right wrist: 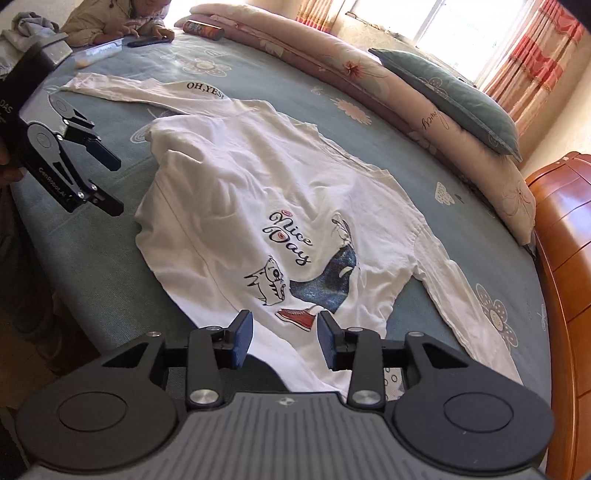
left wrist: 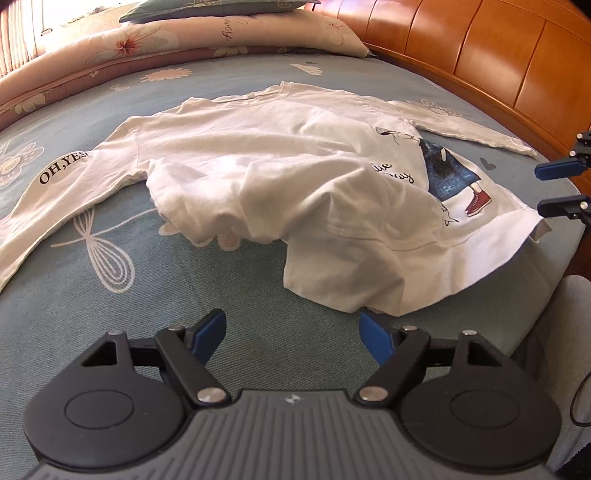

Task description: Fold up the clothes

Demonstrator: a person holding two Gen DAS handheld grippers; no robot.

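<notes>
The white shirt (right wrist: 258, 206) lies face up on the bed (left wrist: 110, 295), both sleeves stretched out to the sides, its hem rumpled and partly lifted (no clean fold anywhere yet). The left tongs (left wrist: 291, 336) hang spread wide just short of the hem, pinching nothing, and the right tongs (right wrist: 284, 338) stand parted over the hem's other corner, also empty. By my judgement the folding has barely begun: sleeves and body all remain to be done.

A blue-grey bedspread (right wrist: 110, 266) printed with pale flowers covered the bed. A pink floral quilt (right wrist: 369, 77) lay rolled along its far edge, a grey-green pillow (right wrist: 454, 96) resting on top. A wooden headboard (left wrist: 480, 51) curved alongside. Striped curtains (right wrist: 532, 55) flanked a bright window (right wrist: 454, 18).
</notes>
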